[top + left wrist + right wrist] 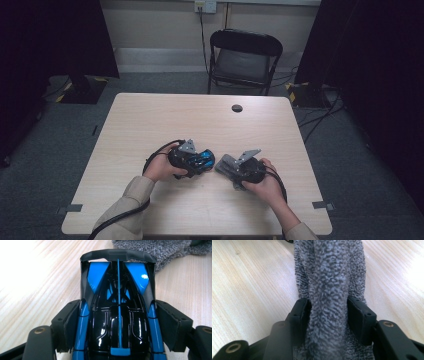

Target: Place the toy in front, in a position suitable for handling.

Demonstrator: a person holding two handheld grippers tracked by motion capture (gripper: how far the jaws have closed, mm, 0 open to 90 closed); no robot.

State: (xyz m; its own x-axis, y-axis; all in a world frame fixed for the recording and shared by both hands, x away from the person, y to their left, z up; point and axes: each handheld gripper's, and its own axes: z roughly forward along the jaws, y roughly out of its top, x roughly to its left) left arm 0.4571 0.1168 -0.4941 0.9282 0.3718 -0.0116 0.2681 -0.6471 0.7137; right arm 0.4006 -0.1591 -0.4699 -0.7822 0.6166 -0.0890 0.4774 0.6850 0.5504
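A glossy blue and black toy car (117, 285) sits between the jaws of my left gripper (118, 307), whose pads (71, 322) press on its two sides. In the high view the car (205, 159) is held just above the wooden table (200, 120), left of centre, by the left gripper (200, 161). My right gripper (328, 307) is shut on a bunched grey fuzzy cloth (329, 270). From above, that cloth (225, 165) lies right beside the car's front, with the right gripper (231, 169) behind it. The cloth's edge (155, 250) lies just beyond the car's rear wing.
A round cable hole (237, 108) is near the table's far edge. A black folding chair (245, 55) stands behind the table. Dark curtains hang at both sides, with cables on the grey floor (320, 115).
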